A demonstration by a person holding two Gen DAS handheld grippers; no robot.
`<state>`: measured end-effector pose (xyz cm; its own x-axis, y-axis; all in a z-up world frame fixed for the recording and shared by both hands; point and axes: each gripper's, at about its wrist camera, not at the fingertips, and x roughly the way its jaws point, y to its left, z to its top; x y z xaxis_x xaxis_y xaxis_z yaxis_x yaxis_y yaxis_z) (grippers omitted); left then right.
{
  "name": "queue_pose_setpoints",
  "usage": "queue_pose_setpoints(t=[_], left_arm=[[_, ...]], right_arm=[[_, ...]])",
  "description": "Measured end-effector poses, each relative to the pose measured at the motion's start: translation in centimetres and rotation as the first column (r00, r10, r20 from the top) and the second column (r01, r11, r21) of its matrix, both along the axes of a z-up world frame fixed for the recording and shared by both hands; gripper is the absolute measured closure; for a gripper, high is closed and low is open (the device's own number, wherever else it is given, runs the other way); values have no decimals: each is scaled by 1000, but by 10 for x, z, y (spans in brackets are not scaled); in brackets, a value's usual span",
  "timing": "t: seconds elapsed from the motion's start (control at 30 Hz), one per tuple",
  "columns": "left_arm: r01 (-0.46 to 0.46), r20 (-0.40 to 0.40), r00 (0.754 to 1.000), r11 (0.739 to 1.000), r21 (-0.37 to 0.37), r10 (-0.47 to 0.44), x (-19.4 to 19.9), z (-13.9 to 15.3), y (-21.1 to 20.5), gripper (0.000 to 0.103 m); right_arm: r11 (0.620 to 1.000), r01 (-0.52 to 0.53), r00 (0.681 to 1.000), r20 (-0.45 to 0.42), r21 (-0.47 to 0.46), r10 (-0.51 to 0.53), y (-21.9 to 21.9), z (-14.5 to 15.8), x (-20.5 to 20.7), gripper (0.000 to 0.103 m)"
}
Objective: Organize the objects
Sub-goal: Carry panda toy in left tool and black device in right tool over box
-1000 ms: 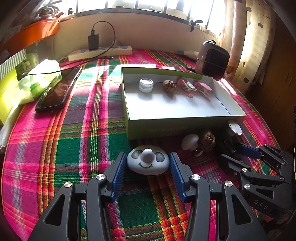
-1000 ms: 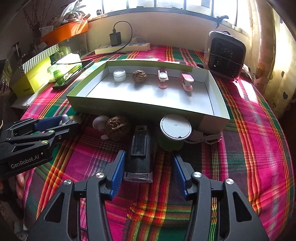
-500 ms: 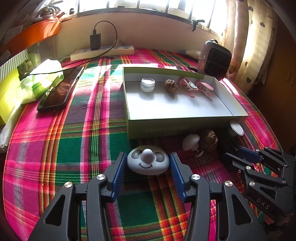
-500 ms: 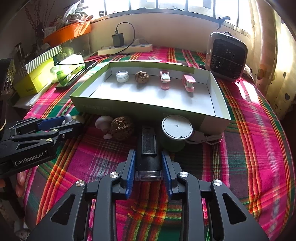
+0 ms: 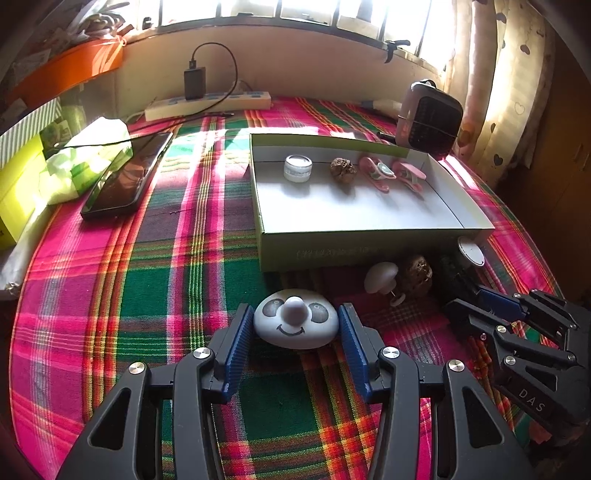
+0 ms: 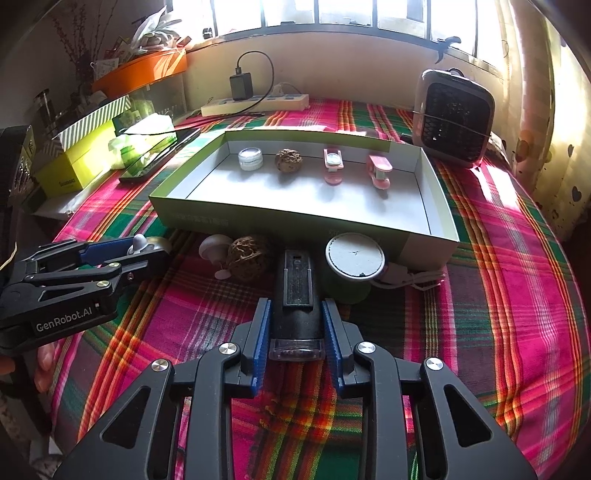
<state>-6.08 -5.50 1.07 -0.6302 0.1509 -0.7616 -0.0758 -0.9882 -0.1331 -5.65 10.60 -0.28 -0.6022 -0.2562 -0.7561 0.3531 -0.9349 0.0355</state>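
Black bike light (image 6: 297, 295): your right gripper (image 6: 295, 325) pinches it near lens end; may tip on lift. Left gripper (image 5: 295, 328) jaws spread, flanking smiley dome (image 5: 295, 323); may skid.

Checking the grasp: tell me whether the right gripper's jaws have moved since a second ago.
Yes. The right gripper has closed its jaws inward onto the black bike light, which lies unmoved beside the green cup.

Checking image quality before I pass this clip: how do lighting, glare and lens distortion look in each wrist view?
Left wrist view: window blown out, sun patches washing the plaid cloth, strong fisheye bending of the tray, dark vignette corners. Right wrist view: same backlight, curtain overexposed, tray floor glaring pale, the black device nearly detail-less in shadow; both views sharp, no motion blur.
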Motion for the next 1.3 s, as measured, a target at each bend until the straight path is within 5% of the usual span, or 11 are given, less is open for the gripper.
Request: queue_pose_setpoints(t=[1.3], left_arm=[[38,-113,993,999,-10,-39,-13,48,14,57]], right_arm=[[996,26,998,-50,-83,-30,22,40,-15,74]])
